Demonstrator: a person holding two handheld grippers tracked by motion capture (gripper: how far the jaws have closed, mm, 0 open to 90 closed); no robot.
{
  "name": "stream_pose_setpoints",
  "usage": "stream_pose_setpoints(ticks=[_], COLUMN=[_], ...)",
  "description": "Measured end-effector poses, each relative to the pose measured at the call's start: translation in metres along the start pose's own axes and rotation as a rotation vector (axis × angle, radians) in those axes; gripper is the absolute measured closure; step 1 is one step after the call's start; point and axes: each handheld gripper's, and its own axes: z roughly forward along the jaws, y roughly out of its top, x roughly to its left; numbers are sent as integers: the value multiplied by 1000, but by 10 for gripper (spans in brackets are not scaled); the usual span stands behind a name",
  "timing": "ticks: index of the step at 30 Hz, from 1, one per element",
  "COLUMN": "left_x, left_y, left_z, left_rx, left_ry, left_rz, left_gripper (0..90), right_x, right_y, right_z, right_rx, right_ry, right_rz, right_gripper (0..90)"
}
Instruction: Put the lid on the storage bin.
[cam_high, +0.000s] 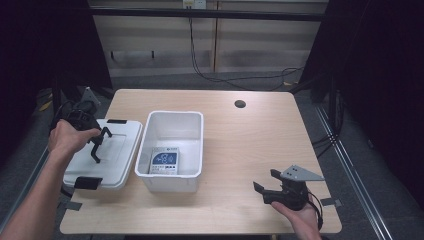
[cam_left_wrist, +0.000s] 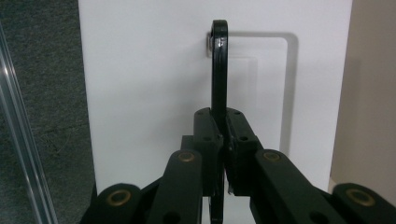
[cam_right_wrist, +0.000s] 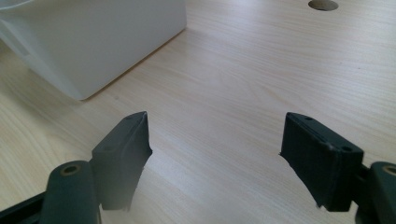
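Observation:
A white lid (cam_high: 120, 155) lies flat on the table's left side, with a thin black handle (cam_high: 96, 149) standing up from its top. My left gripper (cam_high: 100, 139) is shut on that handle; in the left gripper view the handle (cam_left_wrist: 218, 70) rises between the closed jaws (cam_left_wrist: 224, 140) over the lid (cam_left_wrist: 149, 70). To the lid's right stands an open white bin (cam_high: 175, 116) with a blue-and-white packet (cam_high: 165, 161) on its floor. My right gripper (cam_high: 263, 183) rests near the front right, open and holding nothing (cam_right_wrist: 215, 154), with the bin's corner (cam_right_wrist: 102, 42) ahead to its left.
Black clips sit at the lid's far end (cam_high: 116, 121) and near end (cam_high: 88, 183). A round cable hole (cam_high: 240, 104) is in the table's far side. Bare wood (cam_high: 250, 150) lies between the bin and the right gripper. The lid overhangs the table's left edge.

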Motion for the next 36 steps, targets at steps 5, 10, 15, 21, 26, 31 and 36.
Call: stream_pose_setpoints(ticks=[5, 10, 15, 21, 26, 31, 36], left_x=[-1, 1, 4, 6, 3, 2, 0], left_y=[0, -2, -4, -6, -6, -7, -8], left_z=[-2, -8, -19, -27, -33, -40, -49], left_rx=[2, -13, -19, -23, -26, -33, -37], left_ry=[-11, -18, -25, -27, -13, -22, -30], left_rz=[6, -3, -1, 20, 22, 28, 39], left_gripper=[850, 850, 850, 850, 851, 851, 851], right_x=[0, -1, -1, -1, -1, -1, -1], right_y=[0, 0, 0, 0, 0, 0, 0], right_z=[0, 1, 0, 0, 0, 0, 1], right_rx=[0, -1, 2, 1, 4, 1, 4], right_ry=[0, -1, -3, -1, -3, -3, -4], right_rz=[-1, -2, 4, 1, 5, 3, 4], right_gripper=[233, 233, 232, 233, 233, 233, 232])
